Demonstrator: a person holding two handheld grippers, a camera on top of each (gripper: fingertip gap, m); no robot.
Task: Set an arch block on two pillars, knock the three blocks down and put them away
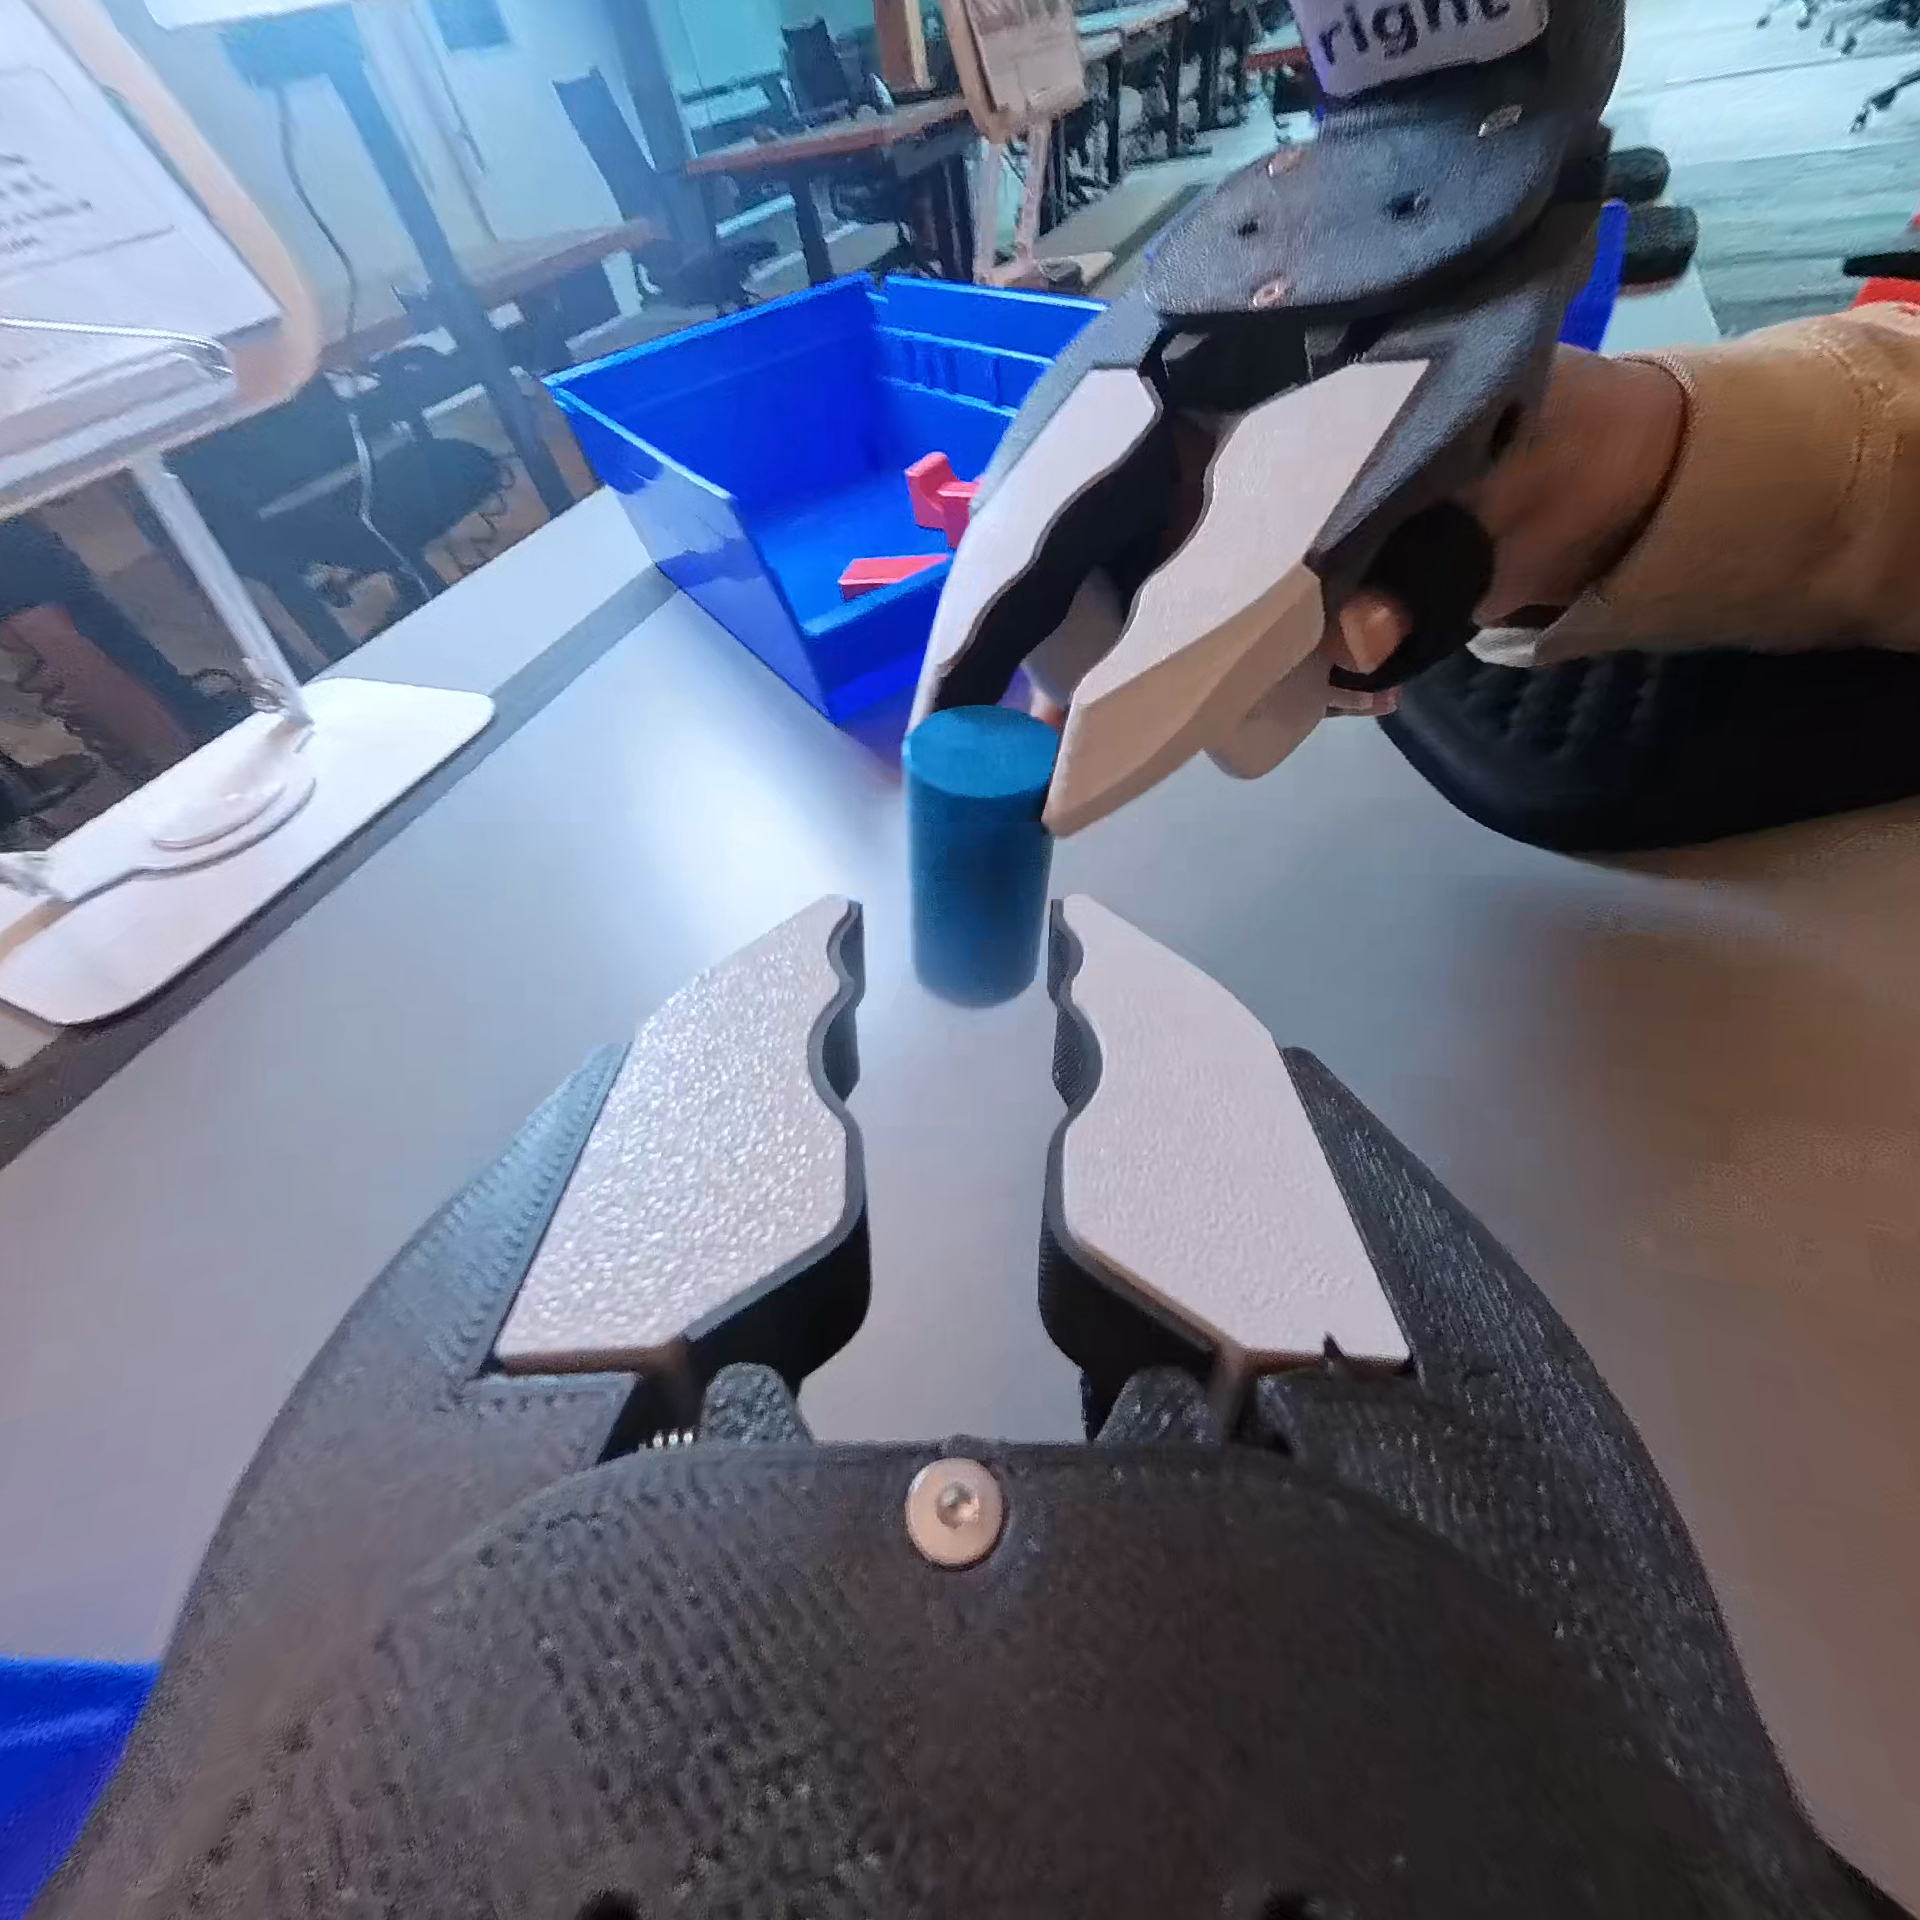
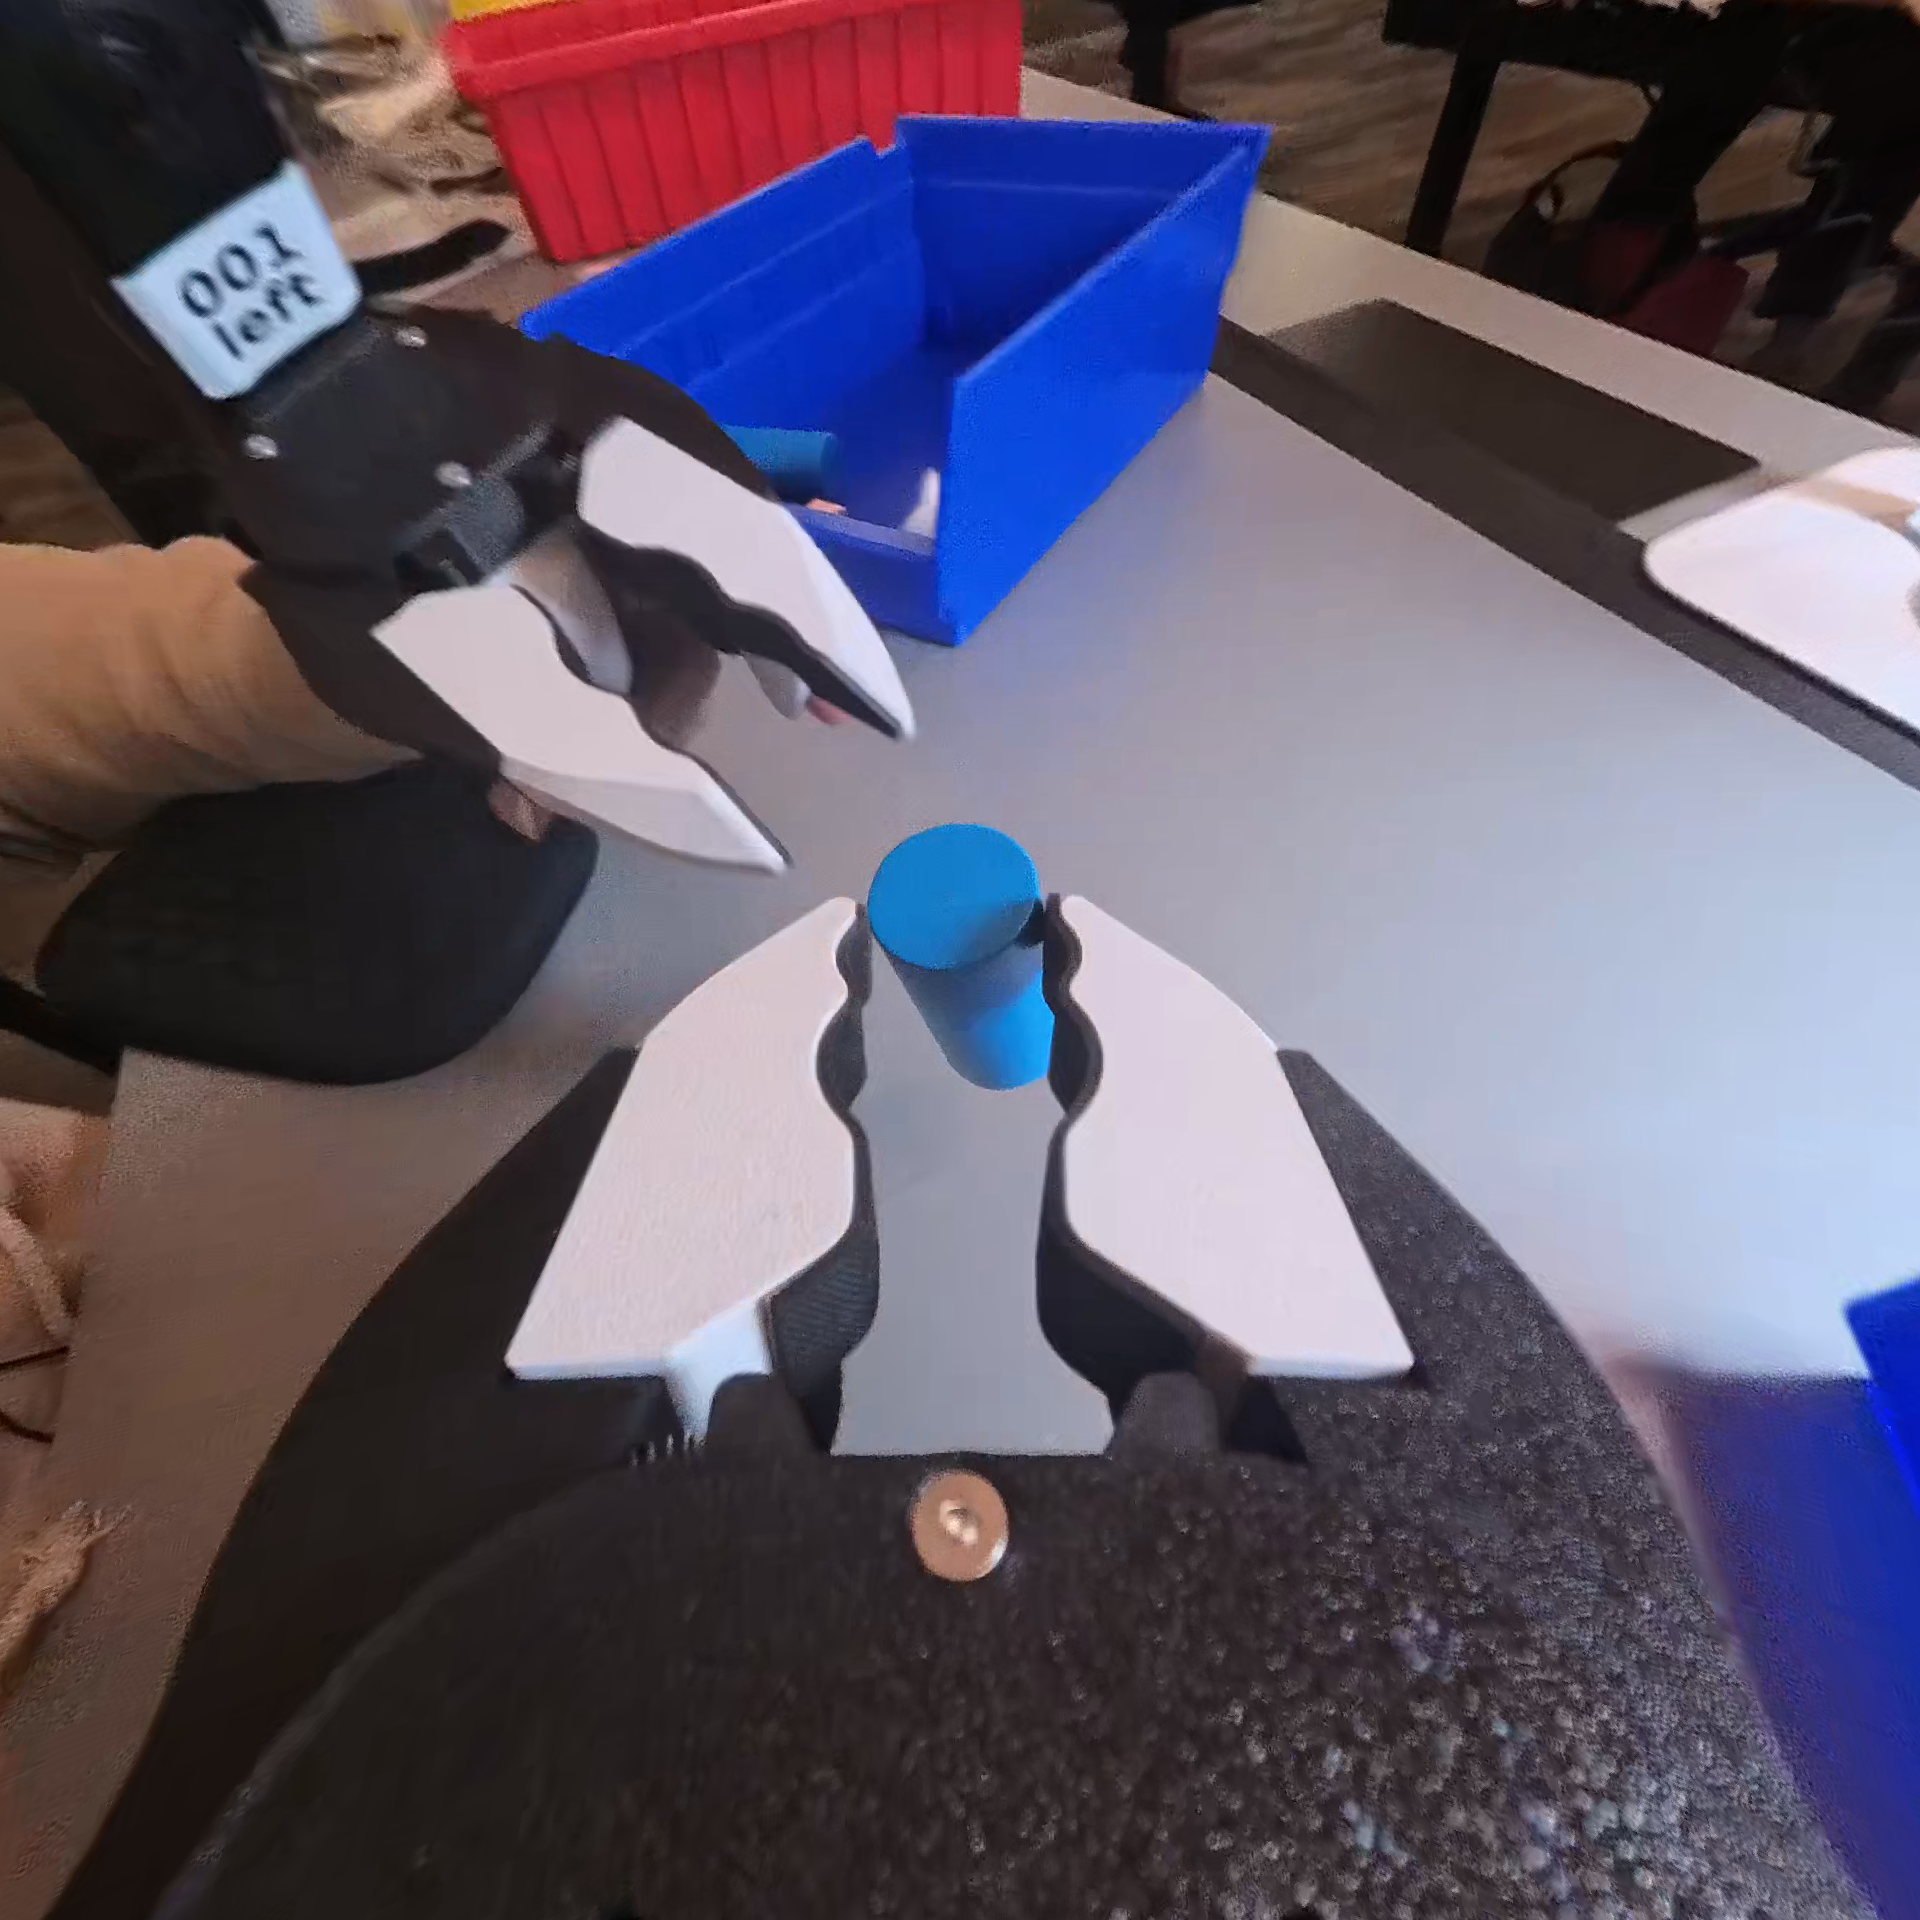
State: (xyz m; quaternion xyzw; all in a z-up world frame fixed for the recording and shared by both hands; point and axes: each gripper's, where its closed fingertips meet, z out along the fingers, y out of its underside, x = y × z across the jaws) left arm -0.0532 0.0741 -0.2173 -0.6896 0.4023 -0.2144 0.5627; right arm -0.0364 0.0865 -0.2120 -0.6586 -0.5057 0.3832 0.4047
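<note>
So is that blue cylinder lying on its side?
No, the blue cylinder stands upright on the grey table, its flat round end facing up.

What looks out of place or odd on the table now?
Nothing stands out. The blue cylinder stands upright on the grey table, with the right gripper around its top. The left gripper is open, just short of it.

Grey table (image 1: 1351, 1039) — behind it, rows of wooden desks (image 1: 831, 135) on dark legs, daylit and blurred.
</note>
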